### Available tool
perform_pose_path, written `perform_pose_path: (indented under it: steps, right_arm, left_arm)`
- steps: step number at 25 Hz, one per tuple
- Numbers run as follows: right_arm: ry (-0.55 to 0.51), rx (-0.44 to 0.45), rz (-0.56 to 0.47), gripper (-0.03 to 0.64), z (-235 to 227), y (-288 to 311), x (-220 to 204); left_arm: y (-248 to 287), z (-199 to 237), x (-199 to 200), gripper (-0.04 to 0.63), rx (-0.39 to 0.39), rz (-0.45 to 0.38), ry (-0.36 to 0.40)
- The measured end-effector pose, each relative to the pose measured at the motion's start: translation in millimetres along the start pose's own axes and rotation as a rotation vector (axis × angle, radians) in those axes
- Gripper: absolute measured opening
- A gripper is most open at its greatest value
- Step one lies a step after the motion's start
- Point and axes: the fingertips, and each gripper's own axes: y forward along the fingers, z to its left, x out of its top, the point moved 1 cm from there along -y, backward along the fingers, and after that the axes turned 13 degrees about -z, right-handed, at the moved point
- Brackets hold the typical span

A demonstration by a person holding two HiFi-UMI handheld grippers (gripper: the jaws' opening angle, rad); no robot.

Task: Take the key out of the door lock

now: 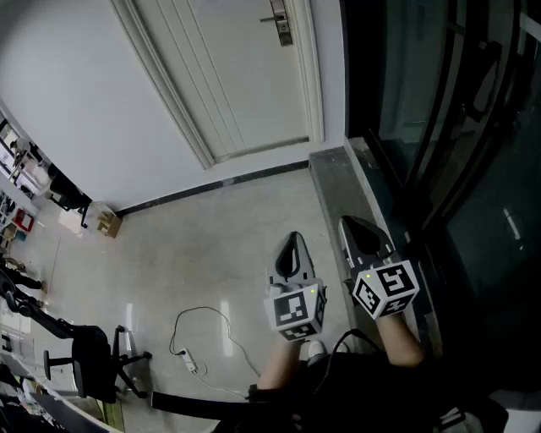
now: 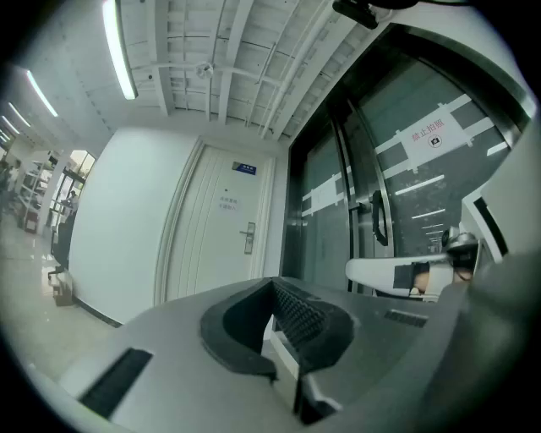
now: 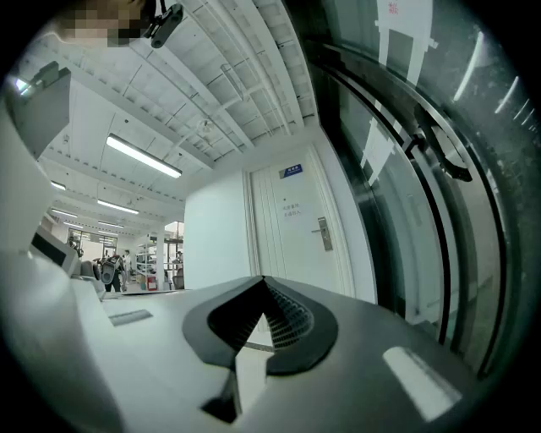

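Distance worries me; door lock (image 1: 280,24) at upper centre, key unseen; left gripper (image 1: 293,241) and right gripper (image 1: 352,226) clenched empty; I risk fumbling.

Cool, even light falls from long ceiling tubes (image 2: 115,51) high above and left of the left gripper (image 2: 272,282), leaving only soft shadows. The pale floor (image 1: 211,245) ahead of both grippers carries a dull sheen. Right of the right gripper (image 3: 264,278), the glass wall (image 1: 448,127) is dark with streaky reflections. Both gripper views bulge strongly inside black corners. The near jaws look soft, the white door (image 3: 296,228) beyond sharper.
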Motion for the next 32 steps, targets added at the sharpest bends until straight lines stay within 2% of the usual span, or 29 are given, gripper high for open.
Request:
perform_pose_path:
  steps: [14,19,32]
  right_arm:
    - [0.004,0.005,-0.001,0.0,1.0,2.6,0.5]
    - [-0.03,0.043,0.016,0.0,4.0,4.9,-4.1]
    - [-0.043,0.034,-0.032,0.0,23.3,36.7,-8.4]
  left_arm:
    - [0.6,-0.2,1.9,0.0,0.001,-0.005,-0.009]
    - [1.1,3.1,-2.3,0.0,0.013,0.002,-0.013]
    - [8.3,50.1,-1.9,0.0,0.018,0.007,-0.042]
